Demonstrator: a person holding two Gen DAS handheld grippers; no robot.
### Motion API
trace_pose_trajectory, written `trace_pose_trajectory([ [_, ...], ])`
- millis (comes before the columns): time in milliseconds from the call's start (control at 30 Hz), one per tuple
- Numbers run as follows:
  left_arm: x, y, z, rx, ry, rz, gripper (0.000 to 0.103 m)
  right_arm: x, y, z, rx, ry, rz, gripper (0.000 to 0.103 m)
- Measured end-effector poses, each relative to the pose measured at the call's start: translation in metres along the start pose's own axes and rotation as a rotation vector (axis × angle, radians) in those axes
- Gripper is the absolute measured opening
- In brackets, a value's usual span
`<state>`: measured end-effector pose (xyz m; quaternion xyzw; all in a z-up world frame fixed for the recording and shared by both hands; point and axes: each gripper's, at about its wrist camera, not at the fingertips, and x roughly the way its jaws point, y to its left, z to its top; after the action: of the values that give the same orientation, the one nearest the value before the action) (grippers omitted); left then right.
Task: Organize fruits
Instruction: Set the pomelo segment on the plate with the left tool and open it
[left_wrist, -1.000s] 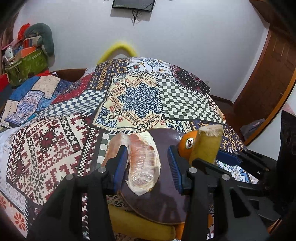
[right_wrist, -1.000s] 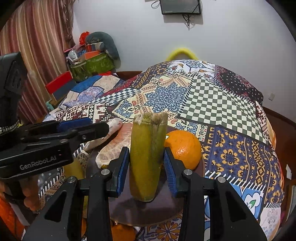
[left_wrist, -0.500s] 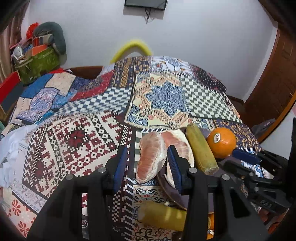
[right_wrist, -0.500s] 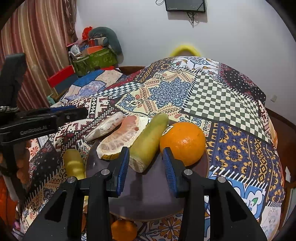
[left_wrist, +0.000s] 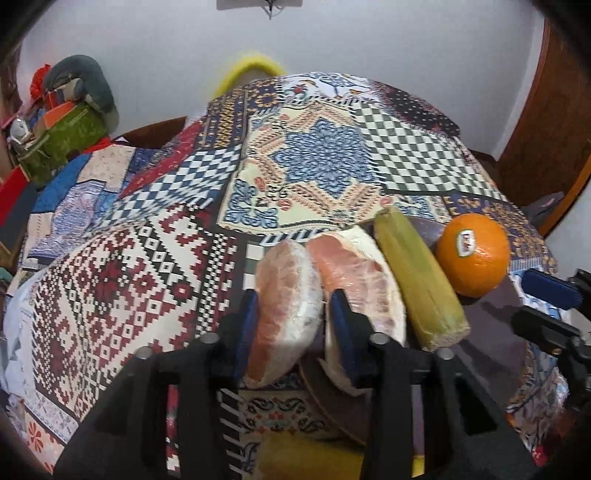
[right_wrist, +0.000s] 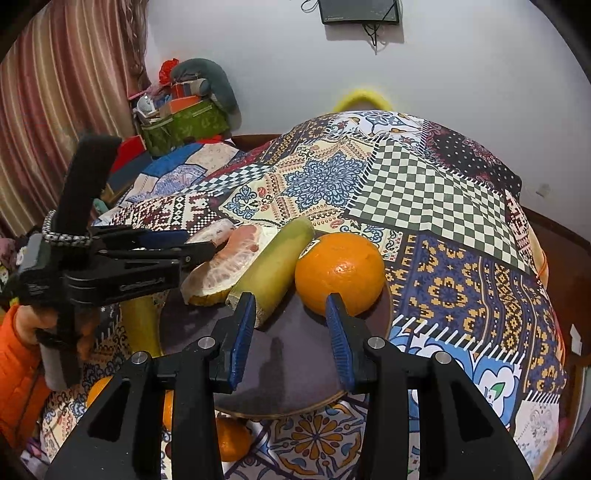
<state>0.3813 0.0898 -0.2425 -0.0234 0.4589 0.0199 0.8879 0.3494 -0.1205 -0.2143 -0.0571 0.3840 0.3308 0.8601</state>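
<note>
Pomelo wedge (left_wrist: 284, 314), pomelo piece (left_wrist: 360, 280), green banana (left_wrist: 417, 284), orange (left_wrist: 472, 254) lie side by side.

Plate (right_wrist: 280, 384) on the quilt (right_wrist: 436, 192) bearing, left to right, pomelo segment (right_wrist: 221, 266), banana (right_wrist: 275, 264) and orange (right_wrist: 340, 271), adjoining.

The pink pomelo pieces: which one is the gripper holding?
The wrapped pomelo wedge off the plate's edge, between the left gripper's fingers; the other piece lies on the plate.

The orange (left_wrist: 473, 254) bears a small sticker (left_wrist: 466, 241) at its 12 o'clock; its print is too blurred to read.
</note>
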Motion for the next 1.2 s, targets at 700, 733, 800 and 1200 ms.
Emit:
trace_pose_trajectory([
  [700,-0.045,-0.037,-0.007,0.065,-0.082,-0.074,0.029,-0.016,-0.002,-0.010,0.037,-0.019,0.017,0.036],
  [733,-0.044,-0.041,-0.008,0.078,-0.069,-0.084,0.029,-0.017,-0.001,-0.011,0.036,-0.019,0.016,0.036],
  [800,-0.043,-0.045,-0.010,0.083,-0.045,-0.115,0.028,-0.020,0.000,-0.012,0.035,-0.019,0.015,0.036],
  [1200,-0.100,-0.044,-0.033,0.051,-0.088,-0.134,0.030,-0.050,0.015,-0.022,0.032,-0.041,0.002,0.044],
])
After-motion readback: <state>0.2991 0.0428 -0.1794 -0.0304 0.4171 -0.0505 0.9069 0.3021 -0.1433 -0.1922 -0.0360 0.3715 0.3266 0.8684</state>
